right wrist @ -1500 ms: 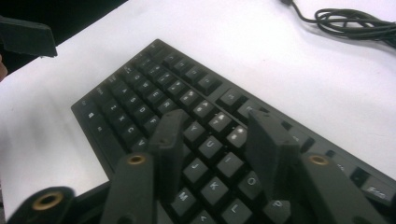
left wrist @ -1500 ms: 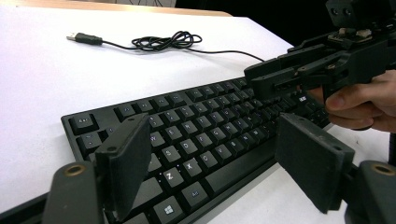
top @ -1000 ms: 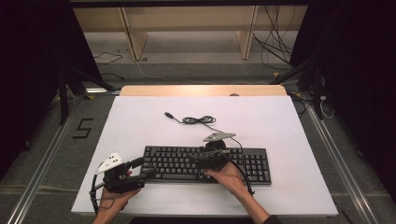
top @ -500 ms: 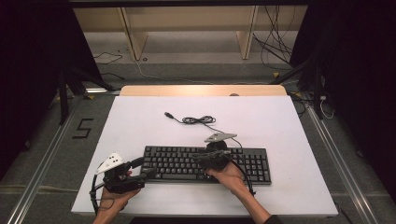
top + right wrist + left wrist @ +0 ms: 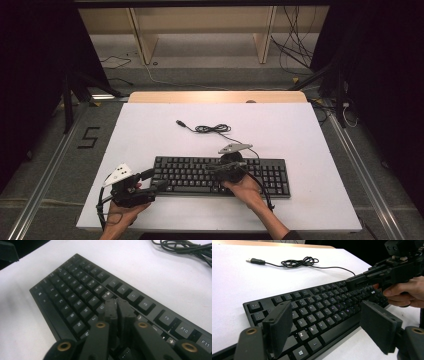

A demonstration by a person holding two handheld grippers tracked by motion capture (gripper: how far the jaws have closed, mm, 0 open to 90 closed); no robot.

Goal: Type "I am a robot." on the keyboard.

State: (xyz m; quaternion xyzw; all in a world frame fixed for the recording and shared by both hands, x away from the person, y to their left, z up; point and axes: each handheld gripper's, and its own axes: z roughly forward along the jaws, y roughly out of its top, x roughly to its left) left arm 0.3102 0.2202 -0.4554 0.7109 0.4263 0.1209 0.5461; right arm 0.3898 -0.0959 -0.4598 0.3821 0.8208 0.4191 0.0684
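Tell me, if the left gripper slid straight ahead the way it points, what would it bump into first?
Most likely the keyboard. The left gripper stands open at the keyboard's left end, its jaws either side of that corner, so the keyboard's edge comes first, though depth is hard to judge.

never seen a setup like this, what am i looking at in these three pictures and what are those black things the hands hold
A person sits at a white table holding a hand-held two-jaw gripper in each hand. One picture comes from a camera above, looking down; the other two come from cameras riding on each gripper, looking along its jaws. On the table lies a black keyboard with its cable coiled behind it. The left gripper is open at the keyboard's left end, its jaws either side of the front corner. The right gripper has its jaws together, tips down over the keys. Neither holds anything.
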